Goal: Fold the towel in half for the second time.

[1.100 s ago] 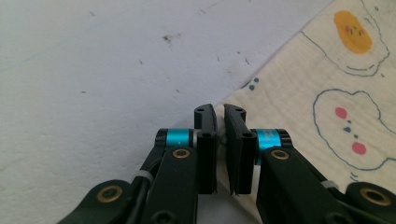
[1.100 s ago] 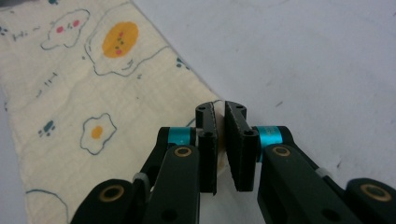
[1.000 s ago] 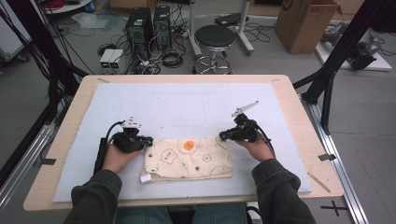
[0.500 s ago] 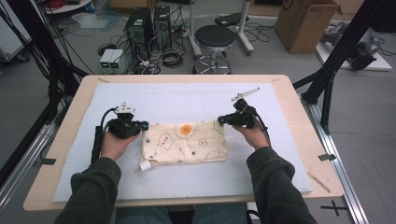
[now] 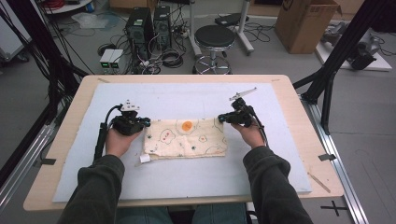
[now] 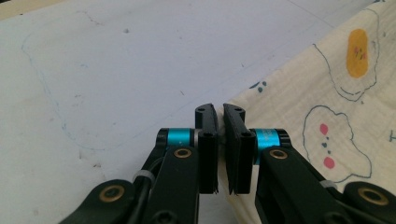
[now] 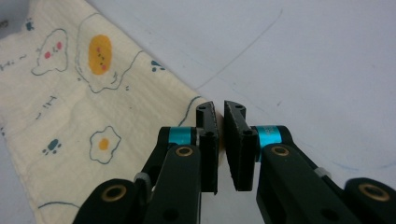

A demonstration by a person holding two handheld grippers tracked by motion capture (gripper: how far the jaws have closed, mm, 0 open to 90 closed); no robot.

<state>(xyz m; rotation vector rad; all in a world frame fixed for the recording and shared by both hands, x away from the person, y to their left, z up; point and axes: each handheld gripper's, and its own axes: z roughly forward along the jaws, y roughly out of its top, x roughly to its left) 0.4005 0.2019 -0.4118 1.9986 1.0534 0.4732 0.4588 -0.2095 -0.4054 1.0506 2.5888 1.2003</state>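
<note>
Grey floor [image 5: 373, 116], black stool [image 5: 214, 36], cardboard box [image 5: 306, 23]

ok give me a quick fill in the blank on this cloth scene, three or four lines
1. The cream cloth printed with fried eggs lies on a pale ____ mat.
2. The left tool is at the cloth's far ____ corner.
3. Both tools, including the right tool, have their jaws ____.
4. Beyond the table stands a round black ____.

Missing words: blue; left; shut; stool
</note>
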